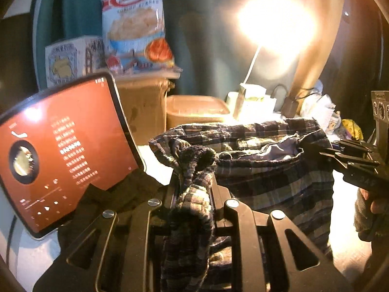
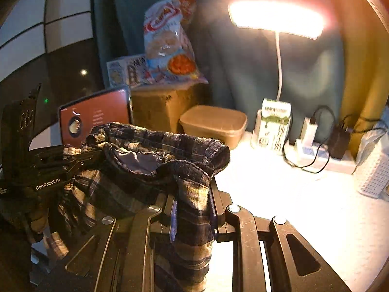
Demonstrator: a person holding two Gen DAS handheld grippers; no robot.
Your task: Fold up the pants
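The pants (image 1: 267, 170) are of dark plaid flannel, blue-black with pale checks. They are held up above the white table, the waistband stretched wide and gaping so that the lighter lining is exposed. The fabric is bunched at both ends and hangs down below.

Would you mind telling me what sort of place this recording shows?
Probably a cluttered desk at home: a lit desk lamp, a bag of snacks, and chargers in a power strip.
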